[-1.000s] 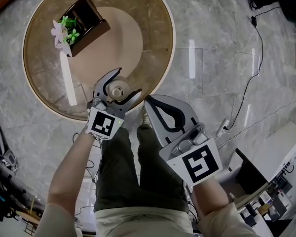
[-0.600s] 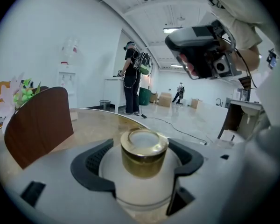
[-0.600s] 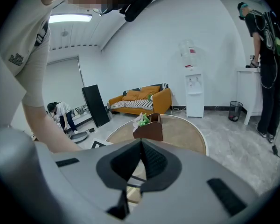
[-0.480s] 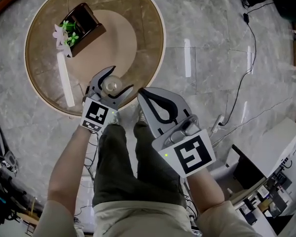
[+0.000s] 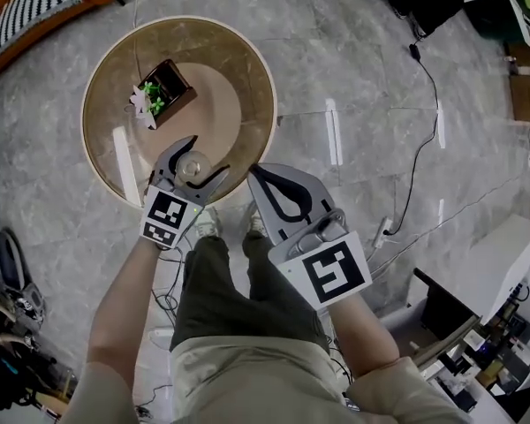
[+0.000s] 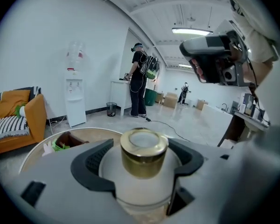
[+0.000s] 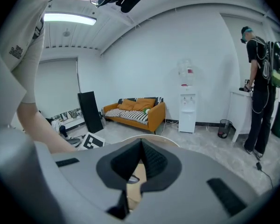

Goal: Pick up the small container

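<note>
Small container (image 6: pixel 143 155), white body w/ gold lid, gripped betw. left claw (image 5: pixel 201 157) jaws, at near edge of round tabletop (image 5: pixel 247 69). Right claw (image 7: pixel 139 146) shut, empty, just beside left. Planter w/ flowers (image 5: pixel 162 93) on tabletop's far side.

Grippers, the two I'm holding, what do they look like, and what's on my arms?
The left gripper and right gripper are light grey shells with curved jaws lined in black ribbed pads. Each carries a white cube printed with black square markers. The person wears short pale sleeves.
</note>
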A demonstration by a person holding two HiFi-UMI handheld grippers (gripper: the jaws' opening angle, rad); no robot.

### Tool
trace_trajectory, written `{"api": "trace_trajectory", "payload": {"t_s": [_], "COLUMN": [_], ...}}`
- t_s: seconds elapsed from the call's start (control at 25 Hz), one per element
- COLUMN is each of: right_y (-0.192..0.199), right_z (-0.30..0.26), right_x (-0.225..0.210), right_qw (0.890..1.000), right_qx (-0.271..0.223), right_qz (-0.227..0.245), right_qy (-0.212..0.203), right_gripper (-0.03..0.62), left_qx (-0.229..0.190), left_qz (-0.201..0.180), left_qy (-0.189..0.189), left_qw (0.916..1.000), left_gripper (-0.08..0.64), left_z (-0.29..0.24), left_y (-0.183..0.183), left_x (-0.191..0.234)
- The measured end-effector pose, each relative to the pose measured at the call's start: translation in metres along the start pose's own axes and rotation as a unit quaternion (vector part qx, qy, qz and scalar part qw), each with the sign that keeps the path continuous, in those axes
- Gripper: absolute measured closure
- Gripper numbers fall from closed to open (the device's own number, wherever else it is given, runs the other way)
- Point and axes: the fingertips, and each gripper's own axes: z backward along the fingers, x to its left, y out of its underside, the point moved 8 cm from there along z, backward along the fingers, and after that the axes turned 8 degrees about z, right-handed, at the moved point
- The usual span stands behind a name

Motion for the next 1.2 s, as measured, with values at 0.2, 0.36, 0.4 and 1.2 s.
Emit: {"api": "trace_trajectory", "payload": {"t_s": [0.2, 0.36, 0.4, 1.2], "right_y": [-0.046, -0.076, -0.083, -0.213], "right_z": [0.036, 0.064, 0.072, 0.190], "right_x": [0.004, 0.004, 0.003, -0.004], "right_qw": [1.000, 0.999, 0.999, 0.990], "right_qx": [-0.015, -0.024, -0.027, -0.114], "right_qz": [-0.006, -0.008, -0.004, 0.051], "right_qy": [0.012, 0.021, 0.022, 0.058], "right_gripper": [0.598, 0.600, 0.600, 0.600], "left_qx": [0.000, -0.022, -0.031, -0.120], "left_qz": [-0.015, -0.015, -0.017, -0.048], "left_qy": [-0.015, -0.038, -0.044, -0.093], "left_qw": [0.9998, 0.9989, 0.9984, 0.9872], "left_gripper": [0.215, 0.215, 0.215, 0.215], "left_z": [0.039, 0.071, 0.078, 0.258], "left_y": [-0.059, -0.101, -0.112, -0.278], "left_x": [-0.011, -0.024, -0.027, -0.127]}}
